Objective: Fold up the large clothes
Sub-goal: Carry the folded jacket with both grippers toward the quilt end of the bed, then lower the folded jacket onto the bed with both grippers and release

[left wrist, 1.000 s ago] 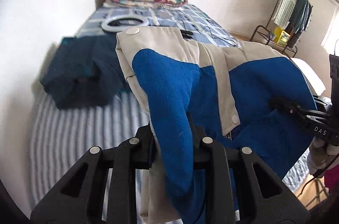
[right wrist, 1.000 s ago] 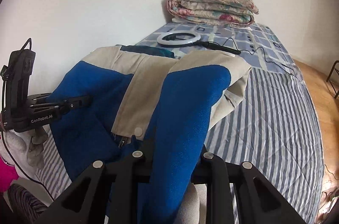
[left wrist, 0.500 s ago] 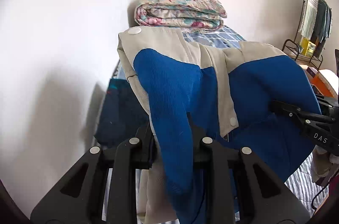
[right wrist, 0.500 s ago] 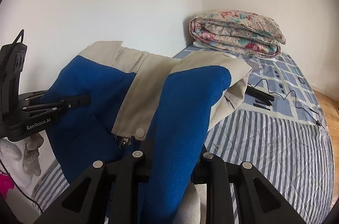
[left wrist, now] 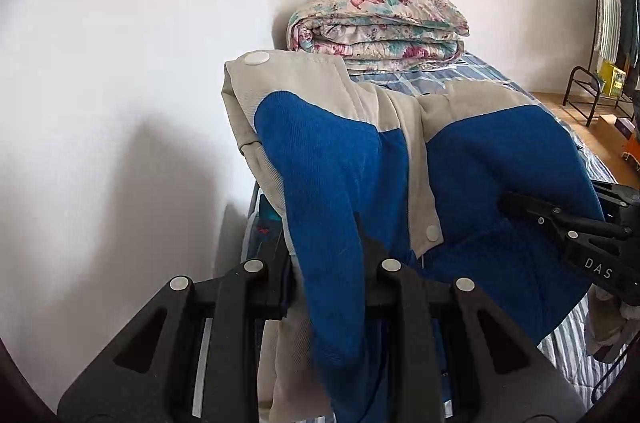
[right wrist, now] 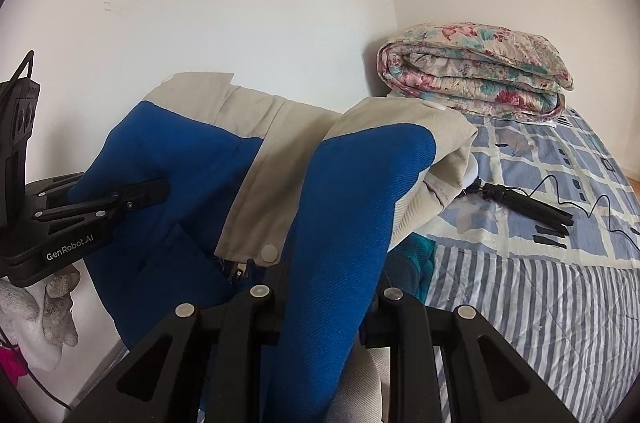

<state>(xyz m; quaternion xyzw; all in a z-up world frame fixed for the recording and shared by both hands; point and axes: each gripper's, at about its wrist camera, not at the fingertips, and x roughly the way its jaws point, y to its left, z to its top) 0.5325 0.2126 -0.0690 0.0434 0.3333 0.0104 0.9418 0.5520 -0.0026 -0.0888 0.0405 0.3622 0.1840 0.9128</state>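
Note:
A folded blue and beige jacket (left wrist: 340,159) with white snap buttons hangs in the air between both grippers, above the left side of the bed by the wall. My left gripper (left wrist: 326,263) is shut on a blue fold at one end of it. In the right wrist view the same jacket (right wrist: 360,183) is pinched by my right gripper (right wrist: 326,279), which is shut on the other blue fold. Each gripper shows in the other's view: the right one (left wrist: 568,223) at the right edge, the left one (right wrist: 100,211) at the left edge, held by a gloved hand (right wrist: 44,307).
A striped and checked bed (right wrist: 540,283) runs toward a folded floral quilt (left wrist: 376,27) at the corner. A dark teal garment (right wrist: 416,255) lies under the jacket. A black stand with a cable (right wrist: 528,207) rests on the bed. White wall (left wrist: 120,83) is close on the left; a clothes rack (left wrist: 608,23) stands far right.
Both grippers have carried the jacket sideways toward the wall and the quilt. The ring light and the dark garment have slipped out of sight behind the jacket. The grips are unchanged.

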